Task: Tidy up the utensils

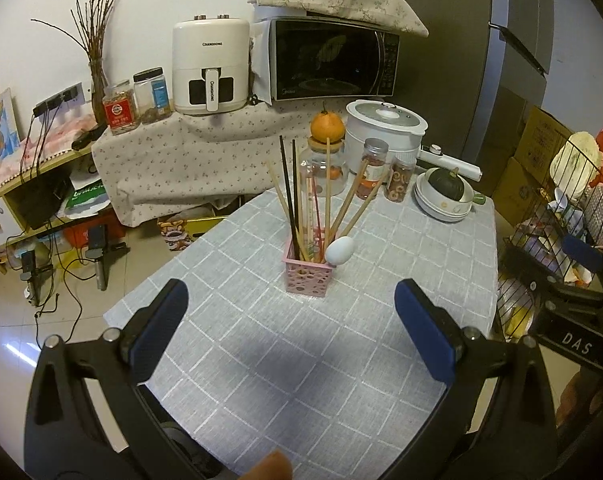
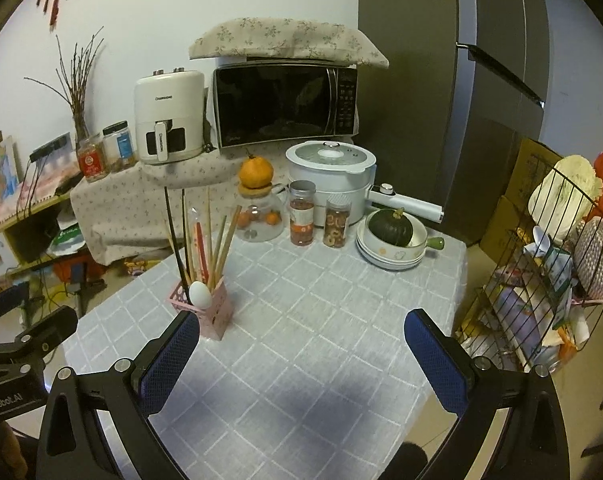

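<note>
Both of your tools hang over the near part of the table with nothing in them: the left gripper [image 1: 291, 320] has its jaws wide apart above the grey checked cloth [image 1: 261, 360], and the right gripper [image 2: 301, 344] is spread just as wide. Next out, in the middle of the cloth, stands the pink holder [image 1: 306, 276], already carrying the chopsticks [image 1: 293, 196], which fan out at different angles, and a white spoon [image 1: 340, 251] whose bowl sits at the holder's rim. From these views I cannot see any utensil left lying on the cloth, so the job may be close to done.

If you reach in again, the leaning sticks are likely to catch a finger first, and the small, top-heavy holder would probably tip. Beyond it sit the glass jar [image 1: 324, 170] topped with an orange [image 1: 327, 126] and two small jars [image 2: 317, 220]; a toppled holder could knock into them.
</note>
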A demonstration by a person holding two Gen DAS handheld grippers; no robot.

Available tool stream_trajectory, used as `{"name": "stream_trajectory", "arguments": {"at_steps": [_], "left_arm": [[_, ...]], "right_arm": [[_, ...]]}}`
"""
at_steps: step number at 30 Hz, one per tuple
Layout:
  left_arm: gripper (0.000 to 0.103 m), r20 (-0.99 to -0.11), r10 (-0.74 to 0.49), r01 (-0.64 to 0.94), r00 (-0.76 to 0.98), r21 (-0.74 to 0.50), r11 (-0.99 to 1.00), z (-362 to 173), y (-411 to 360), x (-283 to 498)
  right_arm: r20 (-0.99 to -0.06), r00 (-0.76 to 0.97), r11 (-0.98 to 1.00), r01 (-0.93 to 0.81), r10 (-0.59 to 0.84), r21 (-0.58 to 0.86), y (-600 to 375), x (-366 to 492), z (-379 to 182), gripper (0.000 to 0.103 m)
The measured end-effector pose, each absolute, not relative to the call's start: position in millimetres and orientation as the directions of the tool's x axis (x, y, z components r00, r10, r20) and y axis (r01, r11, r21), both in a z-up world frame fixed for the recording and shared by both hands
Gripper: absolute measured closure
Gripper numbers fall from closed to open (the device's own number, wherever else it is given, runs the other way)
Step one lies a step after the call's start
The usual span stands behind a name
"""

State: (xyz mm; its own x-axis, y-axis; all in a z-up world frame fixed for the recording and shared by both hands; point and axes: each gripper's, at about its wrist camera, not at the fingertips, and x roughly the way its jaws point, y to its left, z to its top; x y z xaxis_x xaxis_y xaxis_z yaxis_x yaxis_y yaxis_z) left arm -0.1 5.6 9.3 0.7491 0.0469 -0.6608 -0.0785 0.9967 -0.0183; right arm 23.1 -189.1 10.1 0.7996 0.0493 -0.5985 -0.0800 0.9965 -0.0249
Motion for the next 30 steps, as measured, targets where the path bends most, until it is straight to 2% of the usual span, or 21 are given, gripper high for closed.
{"name": "stream_trajectory", "arguments": {"at_steps": [30], "left_arm": [[0.0,-0.661,0.04,-0.072,0.749,-0.022,0.997,9.1,5.5,-1.6]], "right_arm": [[-0.606,0.794,0.997,-0.079,0.051,-0.02,-189.6,25.0,5.8,0.0]]}}
